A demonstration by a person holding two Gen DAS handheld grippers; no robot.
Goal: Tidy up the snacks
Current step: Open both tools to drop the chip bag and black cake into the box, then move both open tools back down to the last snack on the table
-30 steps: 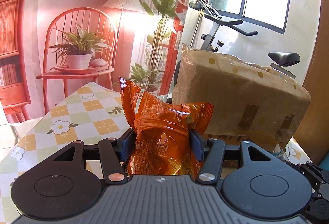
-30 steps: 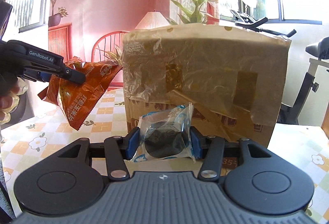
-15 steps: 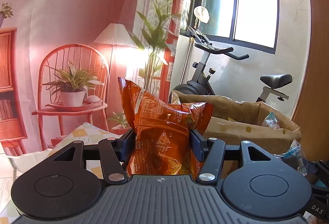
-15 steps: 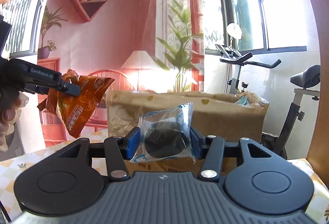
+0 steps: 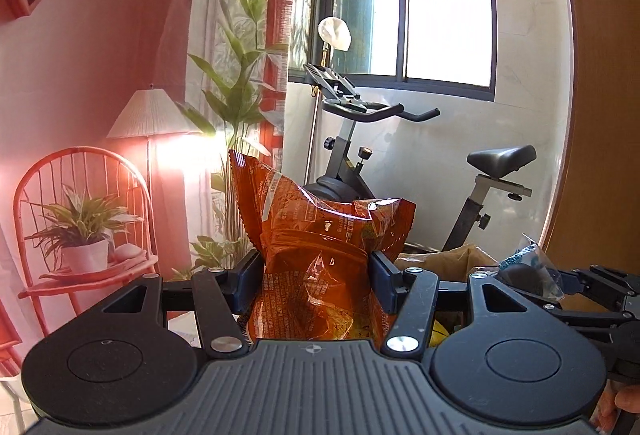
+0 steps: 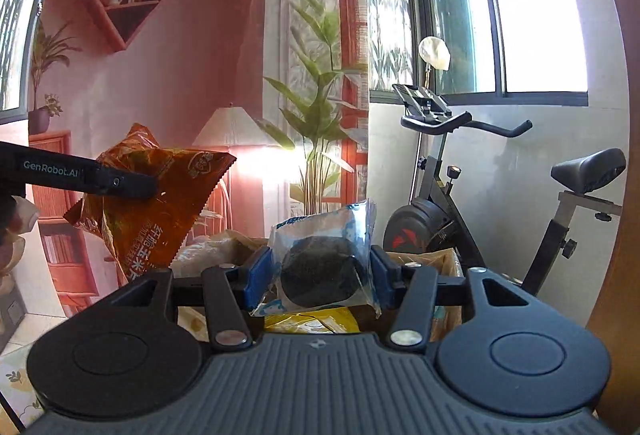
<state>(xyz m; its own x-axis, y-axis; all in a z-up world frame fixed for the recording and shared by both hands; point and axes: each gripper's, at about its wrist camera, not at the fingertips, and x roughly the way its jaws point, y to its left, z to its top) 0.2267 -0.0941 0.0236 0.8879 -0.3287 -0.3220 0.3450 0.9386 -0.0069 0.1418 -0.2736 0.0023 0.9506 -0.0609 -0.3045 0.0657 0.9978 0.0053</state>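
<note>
**Both grippers loaded above the box**

Your left gripper (image 5: pixel 316 277) is clamped on the orange snack bag (image 5: pixel 320 255), pads pressed into both sides, the bag standing upright with its crimped top above the fingers. Your right gripper (image 6: pixel 318 273) grips a clear packet with a dark round cookie (image 6: pixel 320 267) squarely between its blue pads. Just below and beyond both tools sits the open cardboard box (image 6: pixel 424 259), with a yellow packet (image 6: pixel 316 321) inside under the cookie. Further out stands an exercise bike (image 6: pixel 460 195) by the window, and a printed backdrop (image 5: pixel 100 75) on the left.
</note>
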